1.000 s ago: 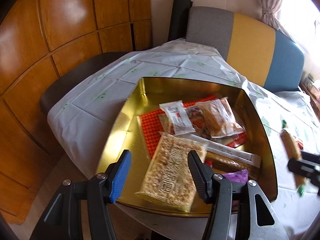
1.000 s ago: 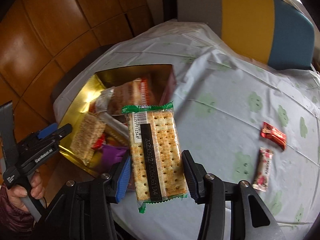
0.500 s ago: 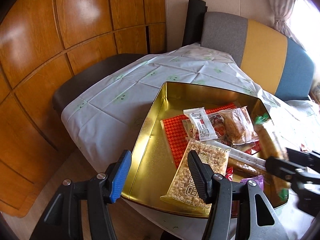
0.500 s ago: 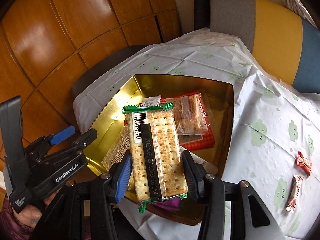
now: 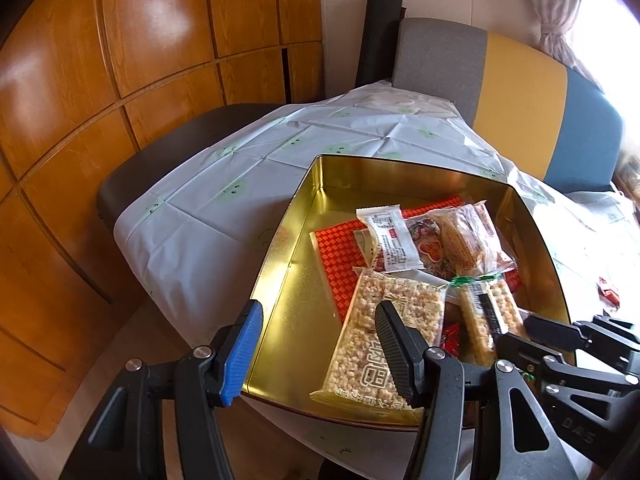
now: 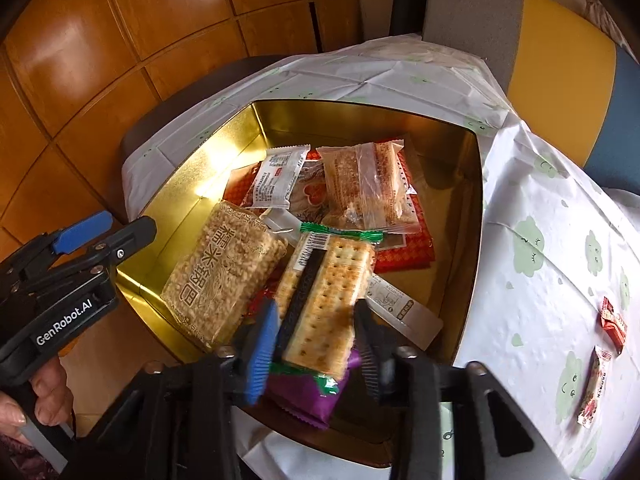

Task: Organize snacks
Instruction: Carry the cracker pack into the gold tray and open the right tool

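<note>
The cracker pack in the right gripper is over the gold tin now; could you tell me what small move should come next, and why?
Probably lower it a little and let go. The right gripper, jaws closing, has the cracker pack between them, tilted above the snacks in the gold tin, beside the rice cake. The left gripper is open, holding nothing.

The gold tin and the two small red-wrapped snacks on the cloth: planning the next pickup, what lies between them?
Only bare cloud-print tablecloth lies between the gold tin and the two small snacks, shown in the right wrist view.

text: "GenRobot.AI" — left hand-held gripper (image 6: 106, 236) | rice-cake pack (image 6: 224, 272) — "糯米"
</note>
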`<state>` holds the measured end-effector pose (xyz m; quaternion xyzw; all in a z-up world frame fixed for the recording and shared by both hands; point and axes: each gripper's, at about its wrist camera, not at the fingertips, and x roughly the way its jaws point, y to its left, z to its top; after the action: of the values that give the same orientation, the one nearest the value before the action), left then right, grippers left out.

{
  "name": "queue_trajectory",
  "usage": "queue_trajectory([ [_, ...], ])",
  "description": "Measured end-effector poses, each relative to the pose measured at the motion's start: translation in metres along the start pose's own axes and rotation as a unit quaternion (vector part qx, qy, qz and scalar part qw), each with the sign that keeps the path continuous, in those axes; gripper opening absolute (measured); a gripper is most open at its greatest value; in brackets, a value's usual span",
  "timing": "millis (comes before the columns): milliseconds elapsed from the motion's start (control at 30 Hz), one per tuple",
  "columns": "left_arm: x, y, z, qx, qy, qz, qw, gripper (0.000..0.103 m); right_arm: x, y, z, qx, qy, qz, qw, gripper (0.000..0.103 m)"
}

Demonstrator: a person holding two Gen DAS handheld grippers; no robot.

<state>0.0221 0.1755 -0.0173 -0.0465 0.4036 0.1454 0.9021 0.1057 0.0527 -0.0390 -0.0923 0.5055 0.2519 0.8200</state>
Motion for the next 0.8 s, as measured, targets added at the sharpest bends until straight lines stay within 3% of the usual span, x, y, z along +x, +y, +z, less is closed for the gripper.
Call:
queue_trajectory([
  [800,-0.015,-0.014,-0.002,0.026,-0.021,-0.007,0.9994,0.059,-0.019,0.007,-0.004,-0.012,-0.037,-0.022,0.999,0.034],
])
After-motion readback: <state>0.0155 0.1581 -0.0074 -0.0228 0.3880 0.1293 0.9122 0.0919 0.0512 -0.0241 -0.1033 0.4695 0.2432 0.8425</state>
